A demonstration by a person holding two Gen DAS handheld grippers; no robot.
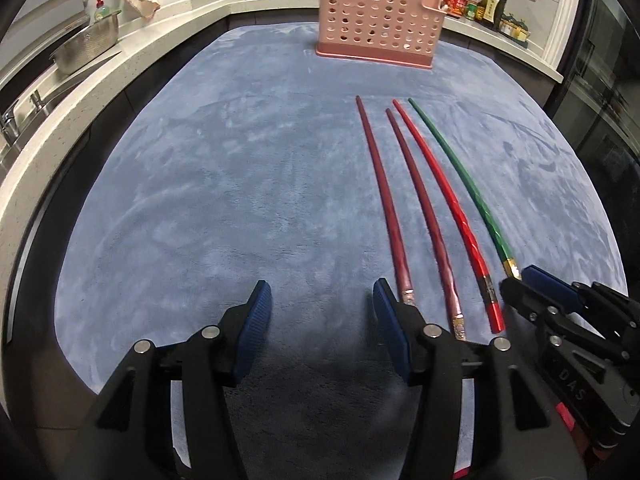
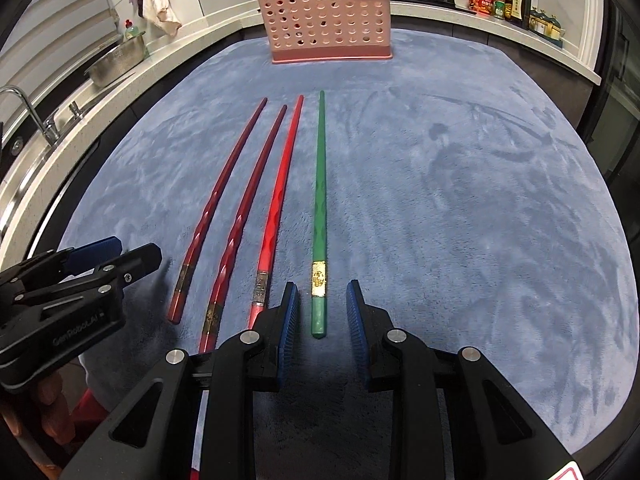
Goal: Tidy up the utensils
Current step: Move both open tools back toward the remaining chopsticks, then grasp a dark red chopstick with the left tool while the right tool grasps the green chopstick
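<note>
Pickup step: right tongs (image 2: pixel 322 308) released, straddling green chopstick (image 2: pixel 320 184) lower centre; left tongs (image 1: pixel 322 304) released, empty. Next: clench, lift, carry to pink basket (image 2: pixel 326 20) up top.

Left tool (image 1: pixel 322 298): black plastic frame w/ triangular cut-outs, round silver pivot pins, ribbed blue pads. Right tool (image 2: pixel 322 299): same build. White lettering on both tool bodies when seen side-on; red strip near right tool's base.
</note>
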